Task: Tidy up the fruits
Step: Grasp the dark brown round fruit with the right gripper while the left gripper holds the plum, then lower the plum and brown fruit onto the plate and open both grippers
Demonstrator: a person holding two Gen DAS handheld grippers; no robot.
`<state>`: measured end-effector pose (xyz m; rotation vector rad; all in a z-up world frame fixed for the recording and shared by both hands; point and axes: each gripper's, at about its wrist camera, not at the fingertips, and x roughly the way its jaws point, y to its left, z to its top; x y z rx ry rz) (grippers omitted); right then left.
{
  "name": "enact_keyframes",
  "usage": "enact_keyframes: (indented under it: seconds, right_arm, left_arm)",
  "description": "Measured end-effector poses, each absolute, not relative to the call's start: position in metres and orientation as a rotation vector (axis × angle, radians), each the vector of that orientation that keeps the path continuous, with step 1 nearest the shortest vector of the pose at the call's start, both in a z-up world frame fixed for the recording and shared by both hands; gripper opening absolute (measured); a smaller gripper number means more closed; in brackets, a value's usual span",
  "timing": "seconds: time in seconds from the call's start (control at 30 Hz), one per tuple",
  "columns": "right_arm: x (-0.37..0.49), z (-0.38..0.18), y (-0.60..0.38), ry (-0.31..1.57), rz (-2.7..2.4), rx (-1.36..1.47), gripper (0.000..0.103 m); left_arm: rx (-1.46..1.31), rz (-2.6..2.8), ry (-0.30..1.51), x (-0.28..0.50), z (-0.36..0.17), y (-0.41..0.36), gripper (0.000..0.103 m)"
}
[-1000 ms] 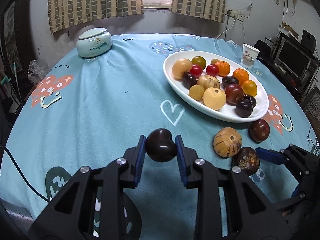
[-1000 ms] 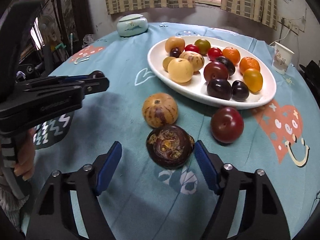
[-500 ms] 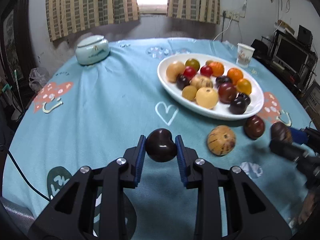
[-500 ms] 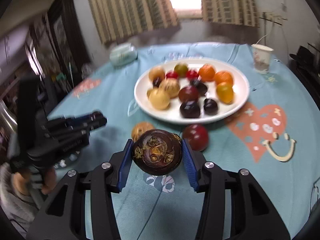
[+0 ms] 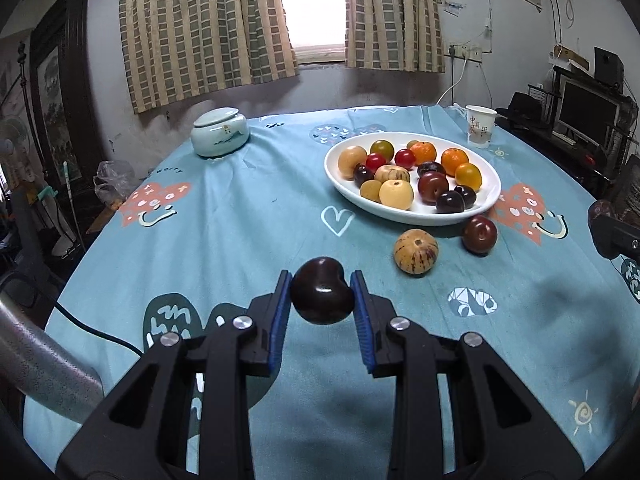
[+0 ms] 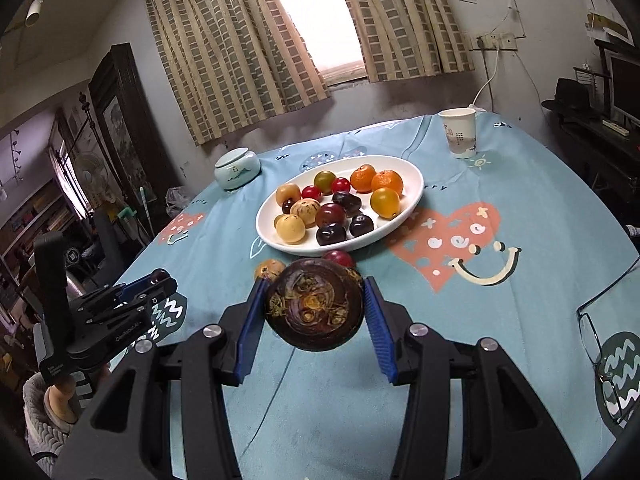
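My left gripper (image 5: 321, 280) is shut on a dark, nearly black plum (image 5: 322, 296), held above the blue tablecloth. My right gripper (image 6: 315, 284) is shut on a rough dark brown fruit (image 6: 315, 304), lifted clear of the cloth. Beyond both stands the white oval plate (image 5: 420, 216) with several plums, oranges and yellow fruits. A striped tan fruit (image 5: 416, 251) and a red plum (image 5: 479, 235) lie on the cloth just in front of the plate. In the right wrist view the held fruit partly hides these two. The left gripper (image 6: 160, 276) shows there at the left.
A lidded pale ceramic jar (image 5: 219, 132) stands at the far left of the table and a paper cup (image 5: 480, 126) behind the plate. Spectacles (image 6: 596, 336) lie near the right edge. A black cable (image 5: 96, 332) crosses the near left edge.
My right gripper closed on the brown fruit and lifted it off the cloth. Both grippers drew back and up, so the plate looks farther away. The left still grips its plum.
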<state>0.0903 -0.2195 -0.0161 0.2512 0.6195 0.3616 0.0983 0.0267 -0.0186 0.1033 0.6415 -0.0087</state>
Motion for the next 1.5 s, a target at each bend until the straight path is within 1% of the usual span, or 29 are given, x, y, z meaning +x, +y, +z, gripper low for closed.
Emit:
enact_keyframes:
  seconds: [0.23, 0.47, 0.63, 0.77, 0.83, 0.97, 1.1, 1.27, 1.3, 1.33, 1.37, 1.4, 1.43, 1.5]
  right_arm:
    - [0.089, -0.008, -0.219, 0.597, 0.362, 0.244, 0.049]
    - [0.1, 0.006, -0.226, 0.573, 0.348, 0.238, 0.049]
    - [0.125, 0.038, -0.225, 0.528, 0.341, 0.201, 0.049]
    - [0.161, 0.068, -0.215, 0.478, 0.338, 0.18, 0.049]
    - [0.184, 0.073, -0.209, 0.475, 0.337, 0.178, 0.049]
    - [0.239, 0.052, -0.193, 0.542, 0.322, 0.168, 0.049]
    - [0.282, 0.002, -0.18, 0.666, 0.308, 0.153, 0.049]
    - [0.303, -0.023, -0.176, 0.725, 0.287, 0.128, 0.049]
    - [0.307, -0.026, -0.175, 0.737, 0.289, 0.119, 0.05]
    - [0.308, -0.028, -0.174, 0.734, 0.286, 0.115, 0.061]
    - [0.307, -0.029, -0.174, 0.724, 0.275, 0.113, 0.079]
    - [0.305, -0.029, -0.174, 0.704, 0.26, 0.106, 0.085]
    - [0.303, -0.028, -0.176, 0.687, 0.245, 0.097, 0.096]
    - [0.296, -0.017, -0.179, 0.64, 0.217, 0.084, 0.097]
  left_arm:
    - [0.132, 0.004, 0.603, 0.095, -0.007, 0.022, 0.03]
    - [0.151, 0.012, 0.58, 0.115, 0.007, 0.019, 0.03]
    - [0.169, 0.015, 0.558, 0.146, 0.024, 0.013, 0.031]
    - [0.1, -0.005, 0.558, 0.192, 0.047, 0.015, 0.031]
    - [0.068, -0.017, 0.571, 0.216, 0.053, 0.012, 0.031]
    - [0.031, -0.041, 0.623, 0.261, 0.037, 0.003, 0.031]
    - [0.014, -0.049, 0.711, 0.294, -0.001, -0.001, 0.031]
    - [0.032, -0.039, 0.765, 0.316, -0.026, -0.001, 0.031]
    - [0.03, -0.036, 0.765, 0.317, -0.028, 0.0, 0.035]
    - [0.035, -0.031, 0.767, 0.318, -0.03, 0.0, 0.042]
    - [0.041, -0.023, 0.76, 0.317, -0.03, 0.0, 0.059]
    - [0.049, -0.014, 0.749, 0.316, -0.03, 0.0, 0.067]
    - [0.062, -0.001, 0.738, 0.314, -0.029, -0.001, 0.068]
    - [0.073, -0.004, 0.731, 0.312, -0.024, -0.002, 0.07]
